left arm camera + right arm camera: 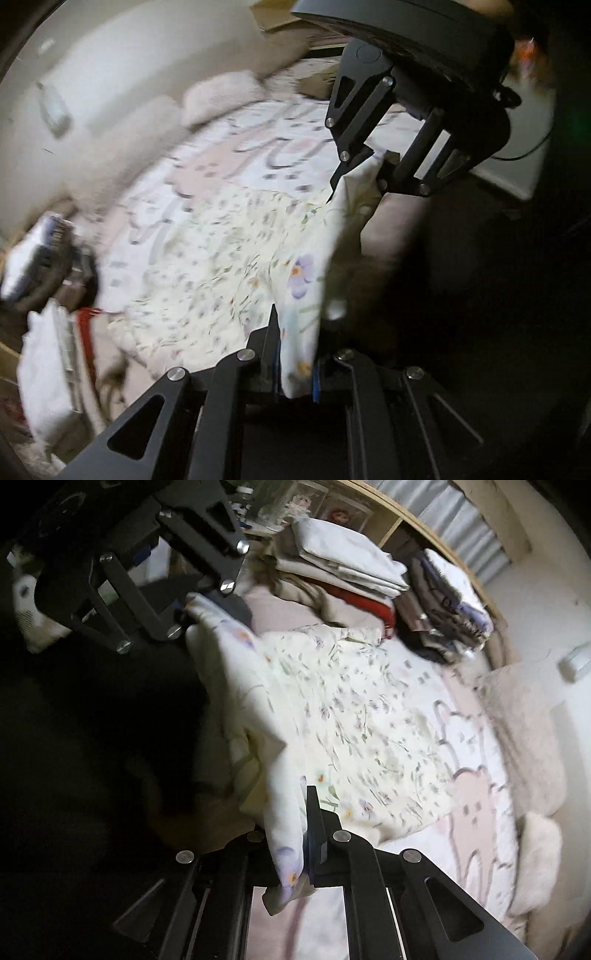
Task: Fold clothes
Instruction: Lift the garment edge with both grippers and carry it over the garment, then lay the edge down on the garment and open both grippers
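We are holding up one edge of the flowery cloth (207, 266) with both grippers. In the left wrist view, our left gripper (295, 354) is at the bottom middle of the frame, and its jaws are squeezed tight on a corner of the cloth. Our right gripper (364, 173) is showing in the upper right of that frame, pinching the other corner of the same edge.

In the right wrist view it is the other way round: the right gripper (295, 834) is at the bottom middle, closed tight on its corner, and the left gripper (188, 607) is in the upper left. The rest of the cloth is lying spread out in the middle of the frame, on the bed (476, 794) (the sheet with pink bunny shapes). Folded clothes (354, 568) are stacked at the top.

We think we are starting a fold. Next, we are likely going to carry this edge over to the far edge, keeping both corners level and tight.
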Demonstrator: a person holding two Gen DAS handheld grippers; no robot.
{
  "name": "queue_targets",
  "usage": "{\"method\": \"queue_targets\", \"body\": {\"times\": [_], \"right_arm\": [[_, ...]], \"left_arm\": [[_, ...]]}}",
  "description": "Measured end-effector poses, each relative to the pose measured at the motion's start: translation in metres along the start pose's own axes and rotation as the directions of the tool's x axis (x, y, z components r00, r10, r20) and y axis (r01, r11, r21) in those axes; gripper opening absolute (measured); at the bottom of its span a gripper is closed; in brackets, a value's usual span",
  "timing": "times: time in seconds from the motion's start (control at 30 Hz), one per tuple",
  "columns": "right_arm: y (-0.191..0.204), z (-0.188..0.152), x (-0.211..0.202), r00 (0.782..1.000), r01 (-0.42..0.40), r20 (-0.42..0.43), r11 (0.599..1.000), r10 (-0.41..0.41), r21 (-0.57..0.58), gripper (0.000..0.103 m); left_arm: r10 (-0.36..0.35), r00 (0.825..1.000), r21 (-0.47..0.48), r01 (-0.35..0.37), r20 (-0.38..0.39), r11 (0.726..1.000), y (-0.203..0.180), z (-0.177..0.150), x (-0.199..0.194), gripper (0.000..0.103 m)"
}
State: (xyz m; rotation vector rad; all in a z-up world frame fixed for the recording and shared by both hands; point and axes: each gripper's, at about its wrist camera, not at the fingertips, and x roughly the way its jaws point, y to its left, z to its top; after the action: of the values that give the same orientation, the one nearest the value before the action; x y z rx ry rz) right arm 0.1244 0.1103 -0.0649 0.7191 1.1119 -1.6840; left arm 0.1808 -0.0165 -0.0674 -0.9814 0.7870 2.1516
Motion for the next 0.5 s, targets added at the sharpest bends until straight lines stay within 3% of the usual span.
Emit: {"method": "queue_targets", "body": {"times": [0.1, 0.17, 0.23, 0.4, 0.5], "right_arm": [[0.006, -0.003, -0.019, 0.996, -0.09, -0.019, 0.995, 0.091, 0.04, 0.006], [0.006, -0.004, -0.02, 0.991, -0.131, -0.032, 0.988, 0.133, 0.078, 0.006], [-0.001, -0.005, -0.013, 0.989, -0.137, -0.047, 0.982, 0.144, 0.129, 0.006], [-0.07, 0.013, 0.011, 0.996, -0.066, -0.048, 0.97, 0.08, 0.233, 0.006], [-0.12, 0.025, 0.036, 0.994, -0.063, -0.065, 0.953, 0.085, 0.295, 0.007]], "left_arm": [[-0.089, 0.994, -0.022, 0.087, -0.06, 0.996, 0.005, 0.007, -0.004, 0.012], [-0.099, 0.993, -0.027, 0.098, -0.06, 0.995, 0.007, 0.01, 0.003, 0.012], [-0.081, 0.995, -0.045, 0.078, -0.06, 0.996, 0.033, 0.017, 0.016, 0.012], [-0.06, 0.995, -0.156, 0.048, -0.074, 0.987, 0.088, 0.042, 0.044, 0.012], [-0.101, 0.988, -0.23, 0.072, -0.116, 0.97, 0.129, 0.054, 0.074, 0.012]]}}
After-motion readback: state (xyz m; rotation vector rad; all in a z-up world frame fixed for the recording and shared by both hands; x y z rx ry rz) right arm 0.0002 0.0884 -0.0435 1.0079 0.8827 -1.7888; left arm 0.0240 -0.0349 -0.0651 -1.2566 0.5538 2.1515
